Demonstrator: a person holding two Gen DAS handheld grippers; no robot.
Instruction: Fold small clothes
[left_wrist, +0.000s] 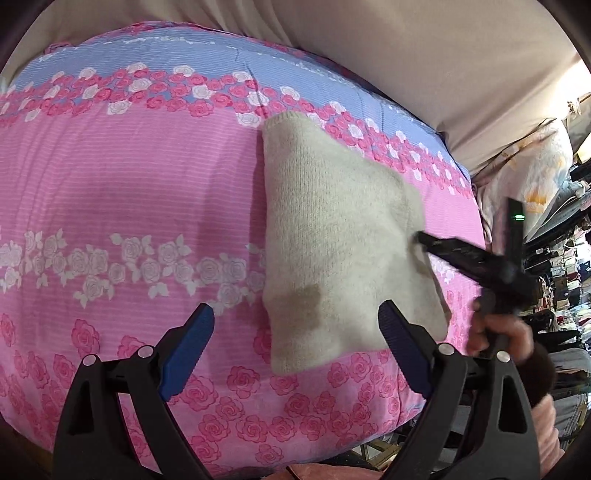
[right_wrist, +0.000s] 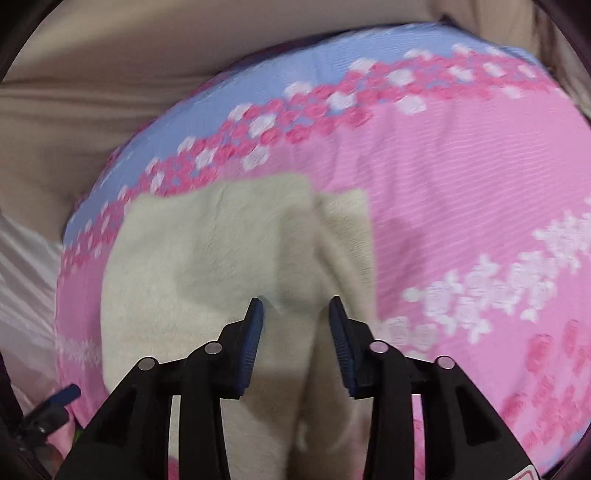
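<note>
A cream knit garment (left_wrist: 343, 236) lies folded into a rough rectangle on a pink and blue rose-print bedspread (left_wrist: 129, 192). My left gripper (left_wrist: 297, 325) is open and empty, hovering above the garment's near left corner. My right gripper (right_wrist: 295, 310) is open, low over the garment (right_wrist: 221, 251), with a raised fold of the knit between its fingers but not pinched. In the left wrist view the right gripper (left_wrist: 424, 240) reaches the garment's right edge, held by a hand (left_wrist: 506, 336).
A beige sheet or wall (left_wrist: 424, 66) lies beyond the bedspread. Cluttered shelves (left_wrist: 561, 266) and a pale floral pillow (left_wrist: 528, 184) stand at the right. The bed's near edge (left_wrist: 332, 454) drops off below the left gripper.
</note>
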